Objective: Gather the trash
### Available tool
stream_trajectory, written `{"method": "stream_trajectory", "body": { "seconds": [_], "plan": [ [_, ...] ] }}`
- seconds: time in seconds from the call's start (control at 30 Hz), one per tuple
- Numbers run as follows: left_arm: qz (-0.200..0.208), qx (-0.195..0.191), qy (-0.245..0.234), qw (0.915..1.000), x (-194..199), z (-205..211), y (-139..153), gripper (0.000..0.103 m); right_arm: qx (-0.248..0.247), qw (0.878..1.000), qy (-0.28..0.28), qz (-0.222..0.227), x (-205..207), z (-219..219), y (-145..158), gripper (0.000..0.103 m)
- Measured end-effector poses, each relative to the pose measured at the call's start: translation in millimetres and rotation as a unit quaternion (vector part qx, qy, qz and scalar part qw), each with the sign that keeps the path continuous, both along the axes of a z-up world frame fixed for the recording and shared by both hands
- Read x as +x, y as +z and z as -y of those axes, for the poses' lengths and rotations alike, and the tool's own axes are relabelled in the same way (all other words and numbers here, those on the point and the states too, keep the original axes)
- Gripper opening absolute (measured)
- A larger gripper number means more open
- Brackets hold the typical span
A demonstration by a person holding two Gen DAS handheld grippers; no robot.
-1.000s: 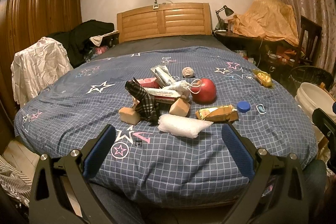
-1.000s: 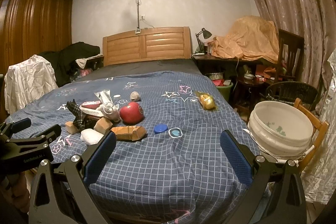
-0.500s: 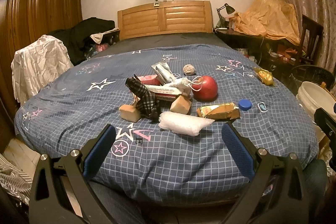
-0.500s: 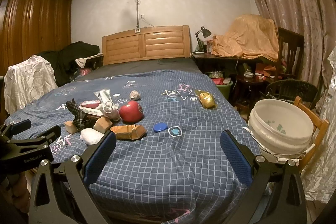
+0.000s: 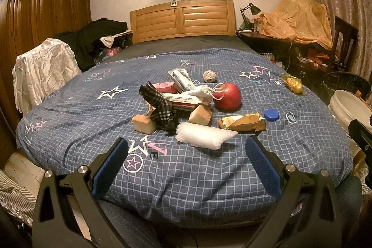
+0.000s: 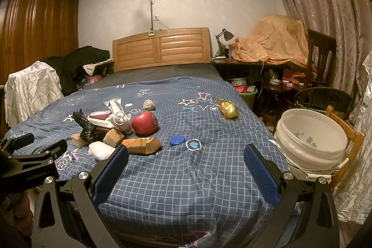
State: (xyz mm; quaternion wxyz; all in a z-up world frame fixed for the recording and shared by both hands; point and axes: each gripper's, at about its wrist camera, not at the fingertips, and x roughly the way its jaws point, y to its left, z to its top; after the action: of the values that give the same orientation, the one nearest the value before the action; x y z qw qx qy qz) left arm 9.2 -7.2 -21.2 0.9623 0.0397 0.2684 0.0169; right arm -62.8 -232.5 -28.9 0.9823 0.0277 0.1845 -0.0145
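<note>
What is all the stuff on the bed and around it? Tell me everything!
bubble wrap: 1, white, nearest bed edge
cardboard packet: 1, brown, right of bubble wrap
bottle cap: 1, blue, right of the packet
red ball: 1, red, middle of bed
foam blocks: 2, tan, flanking the checked cloth
checked cloth: 1, black-white, among the pile
yellow wrapper: 1, yellow, far right of bed
bucket: 1, white, on the chair beside the bed
left hand-held gripper: 1, black with blue pads, open
right hand-held gripper: 1, same, open
</note>
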Motion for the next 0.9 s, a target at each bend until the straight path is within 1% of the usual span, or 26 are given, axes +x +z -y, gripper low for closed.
{"method": "stream_trajectory", "body": {
  "seconds": [0.57,0.7,0.83,0.9],
  "plan": [
    [0.000,0.000,0.000,1.0000,0.3,-0.7,0.5,0.097,0.001,1.000,0.001,-0.002,0.8,0.9,1.1,0.099],
    [0.000,0.000,0.003,1.0000,0.9,-2.8,0.7,0.097,0.009,1.000,0.011,-0.009,7.4,-0.7,-4.0,0.099],
    [-0.003,-0.008,0.022,0.9997,9.6,-22.4,1.1,0.097,0.000,0.999,0.031,-0.019,23.2,-10.0,-10.5,0.099],
    [-0.012,-0.017,0.035,0.9992,17.2,-38.3,-2.5,0.097,-0.005,0.999,0.042,-0.028,31.0,-13.9,-14.1,0.099]
  ]
}}
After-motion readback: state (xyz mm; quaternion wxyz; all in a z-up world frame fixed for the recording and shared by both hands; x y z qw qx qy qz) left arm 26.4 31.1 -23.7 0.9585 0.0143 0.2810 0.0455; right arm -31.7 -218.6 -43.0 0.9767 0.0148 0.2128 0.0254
